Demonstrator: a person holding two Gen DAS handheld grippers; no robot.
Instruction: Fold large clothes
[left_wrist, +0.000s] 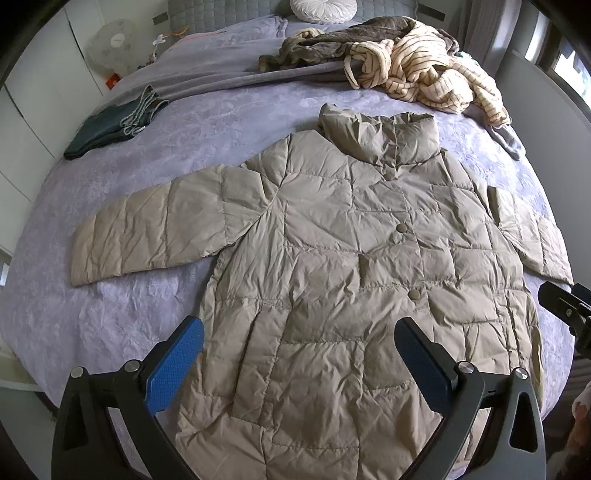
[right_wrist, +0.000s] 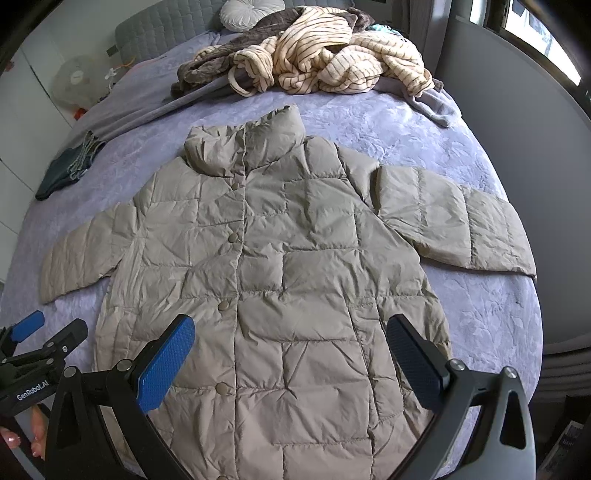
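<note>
A thin quilted cloth with a faint sheen and many creases is being shown by the beige padded jacket (left_wrist: 332, 258), its snaps (left_wrist: 400, 227) smooth and matt. A soft, matt, embossed cloth is being shown by the lilac bedspread (left_wrist: 229, 122). Fuzzy striped fleece (right_wrist: 332, 62) is being seen behind. Matt black plastic with textured blue pads (left_wrist: 173, 369) and bright metal screws is being shown by the left tongs (left_wrist: 299, 365).

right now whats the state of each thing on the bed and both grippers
puffer jacket: spread flat, front up, snapped shut, sleeves out to the sides
striped garment: crumpled in a heap, unfolded
brown garment: bunched beside the striped one
dark jeans: folded
round cushion: at the headboard
left gripper: open, empty, over the jacket hem
right gripper: open, empty
</note>
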